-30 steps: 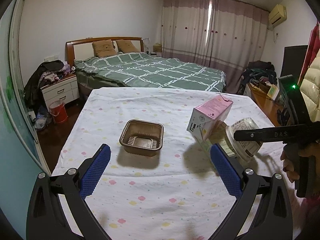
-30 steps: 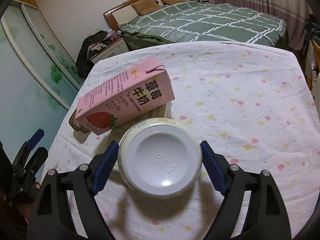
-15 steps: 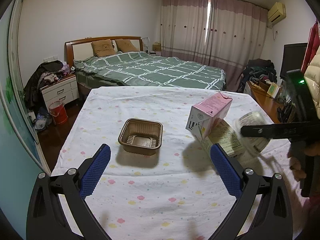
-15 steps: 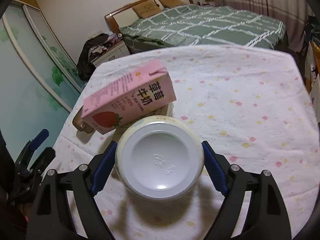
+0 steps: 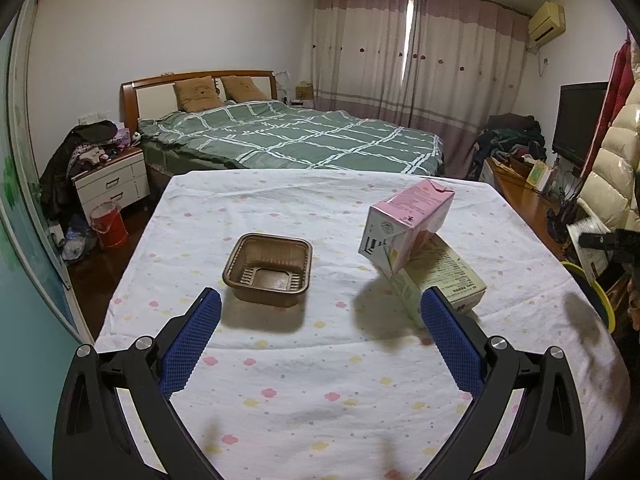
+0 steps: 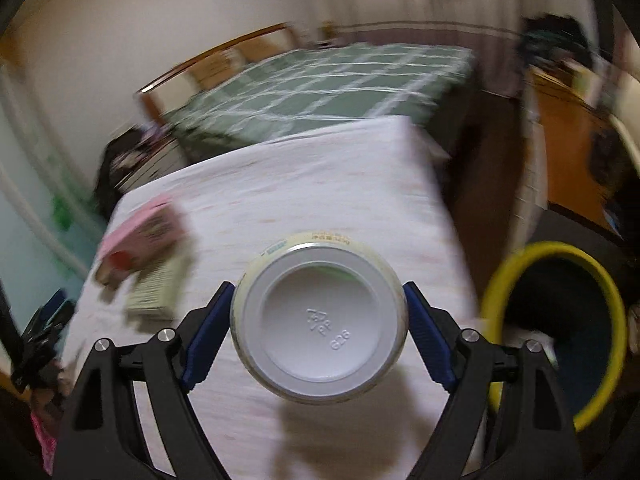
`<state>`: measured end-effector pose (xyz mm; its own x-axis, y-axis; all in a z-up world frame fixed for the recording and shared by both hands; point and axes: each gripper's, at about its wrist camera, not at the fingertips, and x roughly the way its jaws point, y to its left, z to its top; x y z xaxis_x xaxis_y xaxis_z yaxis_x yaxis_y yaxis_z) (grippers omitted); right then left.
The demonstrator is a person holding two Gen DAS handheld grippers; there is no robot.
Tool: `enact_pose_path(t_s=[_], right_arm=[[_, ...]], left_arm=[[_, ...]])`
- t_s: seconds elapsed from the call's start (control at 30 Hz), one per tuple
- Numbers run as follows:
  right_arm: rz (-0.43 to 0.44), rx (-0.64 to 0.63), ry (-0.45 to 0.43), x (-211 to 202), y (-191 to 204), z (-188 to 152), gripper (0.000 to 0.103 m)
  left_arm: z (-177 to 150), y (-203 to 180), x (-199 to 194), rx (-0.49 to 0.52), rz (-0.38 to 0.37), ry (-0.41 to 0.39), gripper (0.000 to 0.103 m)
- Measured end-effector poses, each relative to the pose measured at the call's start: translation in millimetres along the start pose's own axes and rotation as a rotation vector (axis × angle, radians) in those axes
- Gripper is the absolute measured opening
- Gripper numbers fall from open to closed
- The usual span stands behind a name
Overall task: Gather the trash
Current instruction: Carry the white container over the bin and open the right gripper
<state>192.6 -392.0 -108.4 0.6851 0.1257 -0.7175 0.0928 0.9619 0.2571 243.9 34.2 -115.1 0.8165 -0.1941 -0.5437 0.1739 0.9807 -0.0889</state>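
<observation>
**Right gripper holds cup near bin; left gripper empty**

Right gripper [image 6: 319,322]: blue pads clamped on both sides of a white plastic cup [image 6: 319,325], its base facing the camera, held above the right edge of the surface [image 6: 320,184]. Yellow-rimmed bin [image 6: 554,312] sits just right of it, off the surface. This view is blurred.

Left gripper [image 5: 320,344]: spread wide, nothing between the pads, above the near part of the surface.

On the surface: brown tray [image 5: 268,269] at centre; pink carton [image 5: 408,222] leaning on a cream box [image 5: 438,278], right of the tray.
</observation>
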Motion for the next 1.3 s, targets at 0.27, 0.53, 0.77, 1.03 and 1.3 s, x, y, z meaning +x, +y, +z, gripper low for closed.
enact_pose_path(t_s=[0.27, 0.53, 0.77, 1.03, 1.3], right_arm=[[-0.243, 0.225, 0.038, -1.7, -131.3, -17.6, 0.080], [-0.283, 0.312, 0.060, 10.9, -170.6, -28.3, 0.093], [-0.252, 0.270, 0.020, 3.3, -153.0, -26.1, 0.093], [-0.194, 0.254, -0.012, -7.6, -139.9, -22.3, 0.093], [-0.168, 0.240, -0.010, -6.9, -134.2, -23.8, 0.093]], left_arm=[[1.2, -11.2, -3.5, 0.044, -0.025, -0.022, 0.098], [3.8, -30.6, -3.0, 0.104, -0.066, 0.007, 0.098], [21.8, -30.0, 5.9, 0.080, -0.117, 0.058, 0.098], [54.2, -41.4, 29.1, 0.151, -0.150, 0.066, 0.098], [68.4, -49.8, 87.5, 0.187, -0.207, 0.155, 0.098]])
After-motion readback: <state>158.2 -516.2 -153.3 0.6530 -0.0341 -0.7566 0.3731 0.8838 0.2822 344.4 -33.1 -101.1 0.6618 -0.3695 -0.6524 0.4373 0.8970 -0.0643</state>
